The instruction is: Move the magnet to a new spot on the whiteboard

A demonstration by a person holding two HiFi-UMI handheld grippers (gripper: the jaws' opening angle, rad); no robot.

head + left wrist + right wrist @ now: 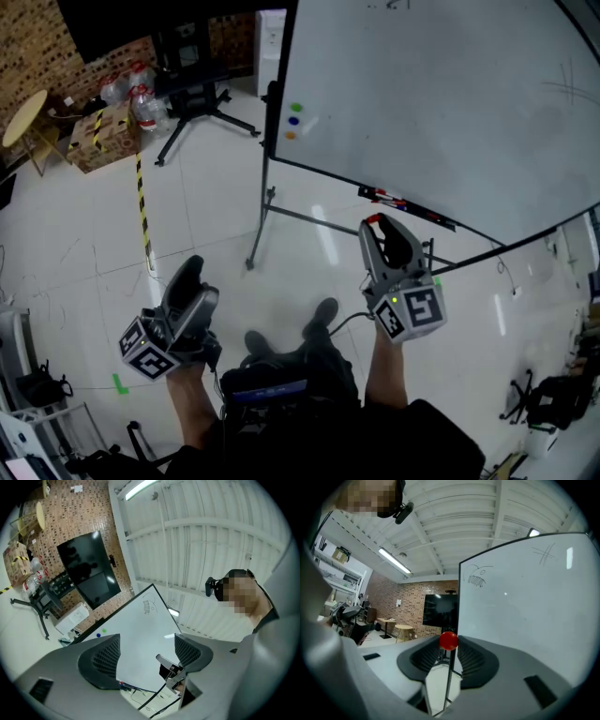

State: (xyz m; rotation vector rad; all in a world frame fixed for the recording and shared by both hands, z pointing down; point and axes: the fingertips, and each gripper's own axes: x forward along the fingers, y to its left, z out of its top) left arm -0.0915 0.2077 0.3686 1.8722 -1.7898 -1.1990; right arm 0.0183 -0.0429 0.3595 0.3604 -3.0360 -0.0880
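Glossy white floor (206, 206), brick wall (37, 47), and black-yellow floor tape (142, 202). The whiteboard (441, 103) carries illegible scribbles and three small coloured magnets (294, 120). The right gripper (449, 648) pinches the red magnet (448, 640) off the board, near its lower edge. The left gripper (145, 653) has its jaws spread, with nothing between them.

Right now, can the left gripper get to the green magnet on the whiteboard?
Probably yes: the left gripper hangs low, jaws open and empty, with nothing between it and the green magnet at the left edge of the whiteboard.
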